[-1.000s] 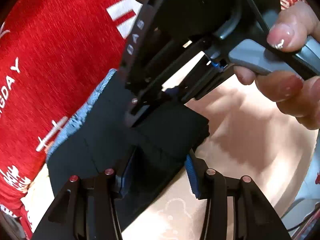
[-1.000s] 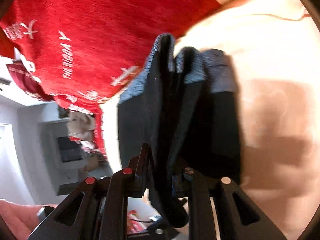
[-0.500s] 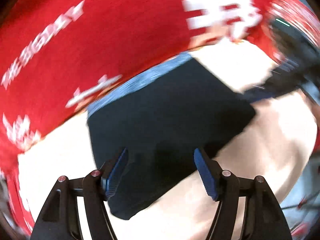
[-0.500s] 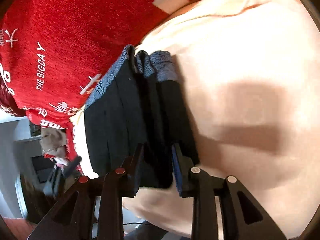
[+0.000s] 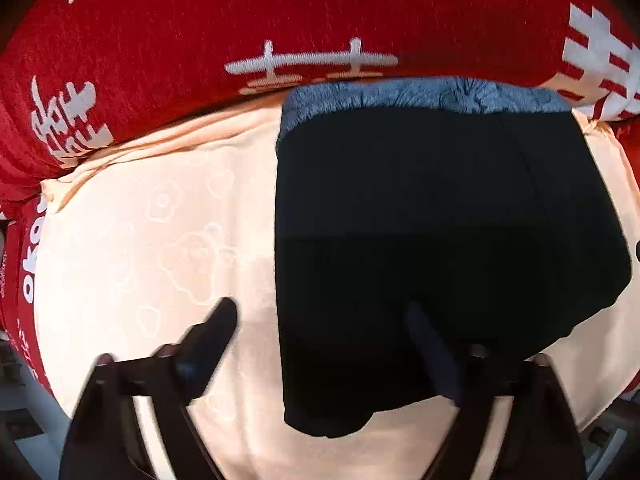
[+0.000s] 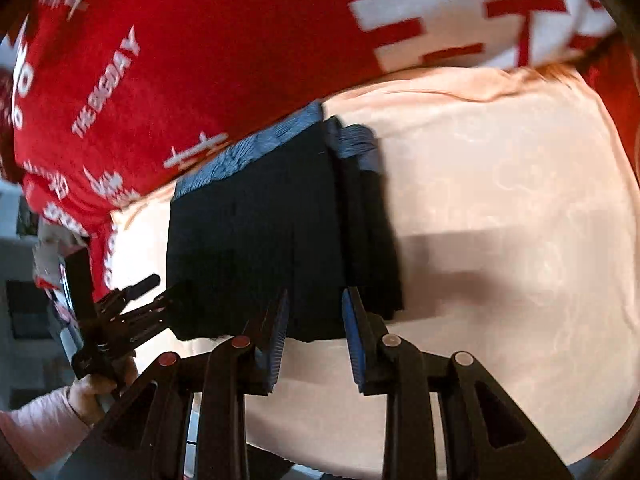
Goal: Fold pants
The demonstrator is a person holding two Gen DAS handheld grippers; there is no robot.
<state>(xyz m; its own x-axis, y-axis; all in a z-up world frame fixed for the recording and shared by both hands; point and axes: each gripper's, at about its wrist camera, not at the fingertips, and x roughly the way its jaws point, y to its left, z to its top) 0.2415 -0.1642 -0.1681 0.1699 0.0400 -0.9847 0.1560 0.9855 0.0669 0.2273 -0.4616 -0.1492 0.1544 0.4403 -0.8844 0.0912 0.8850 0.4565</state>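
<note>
The dark pants [image 5: 440,240] lie folded into a compact rectangle on the peach sheet [image 5: 168,240], with the blue-grey patterned waistband [image 5: 420,96] at the far edge. My left gripper [image 5: 320,320] is open and empty above the near left edge of the bundle. In the right wrist view the folded pants [image 6: 272,232] show stacked layers on their right side. My right gripper [image 6: 314,312] is open and empty, just off the bundle's near edge. The left gripper [image 6: 120,320] shows at the lower left of that view, held by a hand.
A red blanket [image 5: 240,20] with white lettering lies bunched along the far side of the peach sheet, touching the waistband. It also shows in the right wrist view [image 6: 180,60]. The sheet's near edge drops off to a grey floor and furniture [image 6: 24,320].
My right gripper has opened and let go of the pants, which now lie flat. My left gripper has pulled back and shifted left, staying open. Both cameras drew away from the bundle.
</note>
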